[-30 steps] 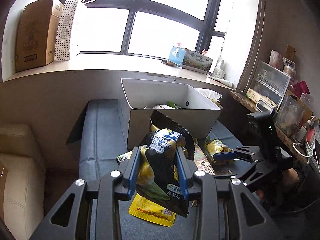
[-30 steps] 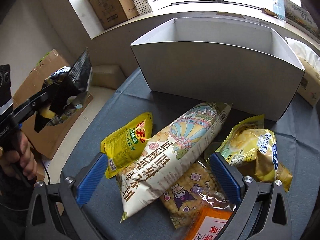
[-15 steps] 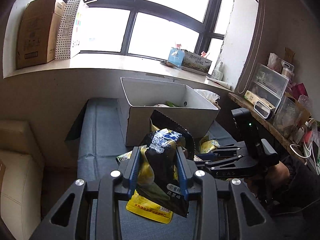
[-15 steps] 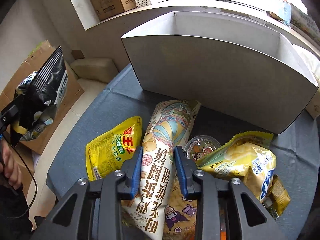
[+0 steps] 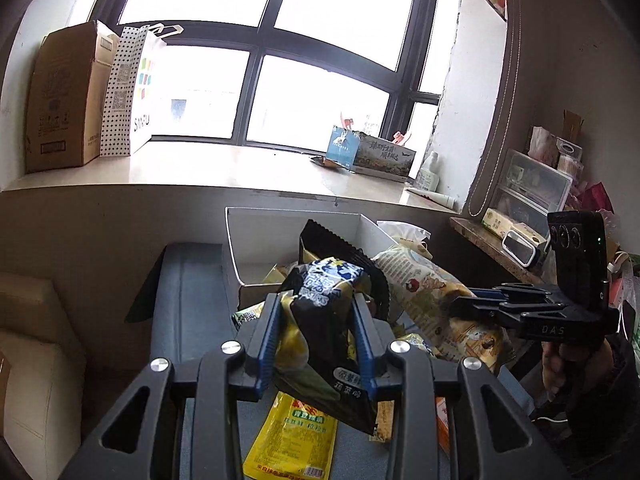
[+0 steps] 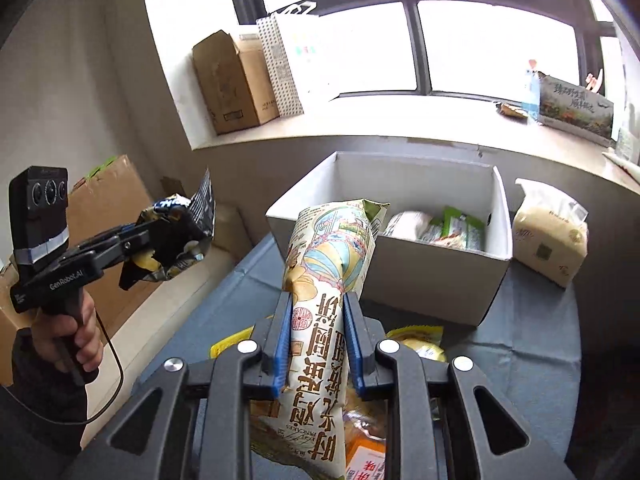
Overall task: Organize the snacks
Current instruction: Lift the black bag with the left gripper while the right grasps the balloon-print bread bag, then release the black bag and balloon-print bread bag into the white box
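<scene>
My left gripper (image 5: 318, 304) is shut on a black and yellow chip bag (image 5: 328, 320) and holds it in the air left of the white box (image 5: 256, 240); it also shows in the right wrist view (image 6: 160, 236). My right gripper (image 6: 316, 300) is shut on a long cream snack bag (image 6: 324, 280) with a balloon print, lifted off the grey cushion and pointing at the white box (image 6: 420, 272). The same bag shows in the left wrist view (image 5: 432, 292). The box holds several snack packs (image 6: 444, 228).
A yellow pouch (image 5: 296, 436), an orange pack (image 6: 364, 456) and other snacks lie on the grey cushion (image 6: 532, 344). A tissue pack (image 6: 548, 232) stands right of the box. Cardboard boxes (image 6: 228, 80) stand on the sill, another (image 6: 108, 216) on the floor at left.
My right gripper closed on the long cream bag and lifted it off the cushion toward the box. My left gripper kept its hold on the chip bag and rose slightly.
</scene>
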The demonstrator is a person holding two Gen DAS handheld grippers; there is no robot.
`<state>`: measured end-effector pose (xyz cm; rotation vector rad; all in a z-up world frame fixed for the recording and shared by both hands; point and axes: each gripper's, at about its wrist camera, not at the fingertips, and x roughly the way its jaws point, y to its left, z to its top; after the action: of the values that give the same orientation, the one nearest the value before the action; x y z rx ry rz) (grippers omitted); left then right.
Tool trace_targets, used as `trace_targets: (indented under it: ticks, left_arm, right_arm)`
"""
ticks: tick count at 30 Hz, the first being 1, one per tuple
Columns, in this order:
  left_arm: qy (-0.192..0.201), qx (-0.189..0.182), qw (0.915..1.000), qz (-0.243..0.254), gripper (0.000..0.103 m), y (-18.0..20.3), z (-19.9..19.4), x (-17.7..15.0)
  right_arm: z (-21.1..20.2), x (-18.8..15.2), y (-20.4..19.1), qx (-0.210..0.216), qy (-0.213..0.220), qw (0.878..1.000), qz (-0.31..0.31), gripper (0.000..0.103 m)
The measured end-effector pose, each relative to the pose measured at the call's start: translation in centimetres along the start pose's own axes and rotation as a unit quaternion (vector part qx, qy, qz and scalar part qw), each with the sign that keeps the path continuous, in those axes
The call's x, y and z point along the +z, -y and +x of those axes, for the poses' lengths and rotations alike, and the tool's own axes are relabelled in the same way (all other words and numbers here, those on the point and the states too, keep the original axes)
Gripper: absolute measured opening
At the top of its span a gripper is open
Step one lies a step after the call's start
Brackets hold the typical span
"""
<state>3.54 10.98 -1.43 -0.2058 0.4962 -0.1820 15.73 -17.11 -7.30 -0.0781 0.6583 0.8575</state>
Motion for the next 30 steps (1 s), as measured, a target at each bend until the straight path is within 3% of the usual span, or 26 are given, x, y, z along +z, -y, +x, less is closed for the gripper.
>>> trace_targets:
  ticks: [5, 8, 15, 18, 19, 20, 21, 22, 30]
  left_arm:
    - [0.002, 0.016, 0.9999, 0.000, 0.038, 1.0, 4.6, 4.8]
    - [0.001, 0.036, 0.9993, 0.006, 0.038, 1.2, 8.1, 7.4]
    - [-0.038, 0.072, 0.9966, -0.007, 0.039, -0.4, 16.4, 10.5]
    - [-0.054, 0.094, 0.9939, -0.018, 0.046, -1.5, 18.7, 10.8]
    - [-0.061, 0.103, 0.9925, -0.026, 0.065, -2.1, 19.3, 10.9]
    - [-0.069, 0.111, 0.9908, -0.035, 0.096, -2.7, 19.8, 10.9]
    - [-0.070, 0.118, 0.9898, -0.038, 0.103, -3.2, 20.0, 10.9]
    - [-0.069, 0.125, 0.9891, -0.035, 0.103, -3.4, 19.9, 10.8]
    - [-0.073, 0.127, 0.9888, -0.027, 0.103, -3.9, 17.6, 10.4]
  right_arm:
    - [-0.2, 5.0, 4.5, -0.040, 0.049, 0.997, 0.038, 0.026]
    - [1.4, 7.7, 7.1, -0.069, 0.055, 0.995, 0.049, 0.026]
    - [6.9, 11.0, 11.3, -0.095, 0.021, 0.993, 0.067, 0.026]
    - [8.5, 11.9, 12.5, -0.096, 0.010, 0.992, 0.076, 0.029]
    - [8.9, 12.1, 12.7, -0.099, 0.011, 0.992, 0.076, 0.042]
    - [9.4, 12.2, 13.0, -0.105, 0.004, 0.992, 0.074, 0.058]
    - [9.6, 12.3, 13.1, -0.113, -0.001, 0.991, 0.076, 0.092]
    - [9.4, 12.2, 13.2, -0.117, 0.005, 0.990, 0.078, 0.103]
    - [7.0, 11.6, 11.4, -0.116, 0.031, 0.991, 0.057, 0.103]
